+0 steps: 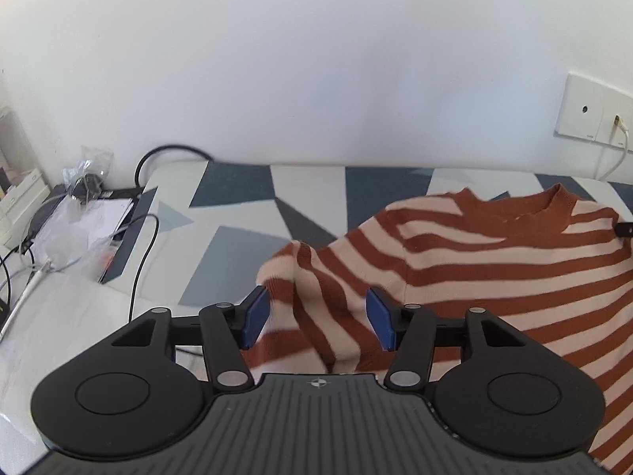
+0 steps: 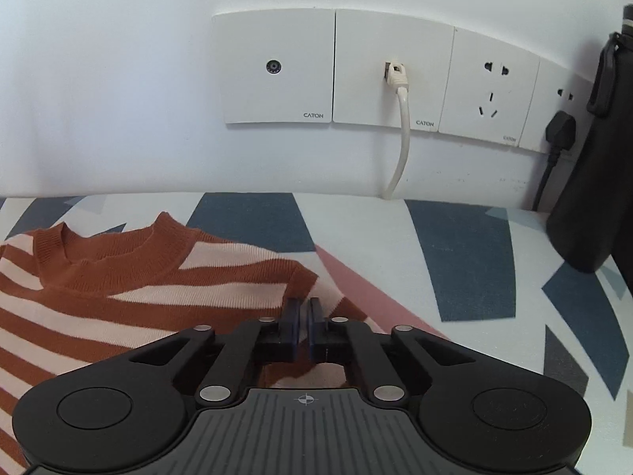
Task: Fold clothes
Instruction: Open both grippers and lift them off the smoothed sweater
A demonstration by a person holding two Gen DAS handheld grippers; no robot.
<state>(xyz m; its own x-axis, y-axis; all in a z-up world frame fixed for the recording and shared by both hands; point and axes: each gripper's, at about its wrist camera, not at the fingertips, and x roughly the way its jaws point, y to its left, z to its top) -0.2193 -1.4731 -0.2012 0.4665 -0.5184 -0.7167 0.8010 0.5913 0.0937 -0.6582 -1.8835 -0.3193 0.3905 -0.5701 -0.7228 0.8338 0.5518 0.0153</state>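
A striped sweater (image 1: 494, 277) lies on the patterned bedcover (image 2: 455, 261). The right gripper (image 2: 304, 316) pinches the shoulder edge, apparently to anchor a fold; the left gripper (image 1: 318, 318) stands half-open astride a bunched sleeve (image 1: 312, 277), ready to grasp.

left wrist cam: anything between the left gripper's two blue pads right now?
Yes. A bunched fold of the rust-and-cream striped knit sweater stands between the left gripper's blue pads; the jaws are open, not pressing it. Left wrist view shows this.
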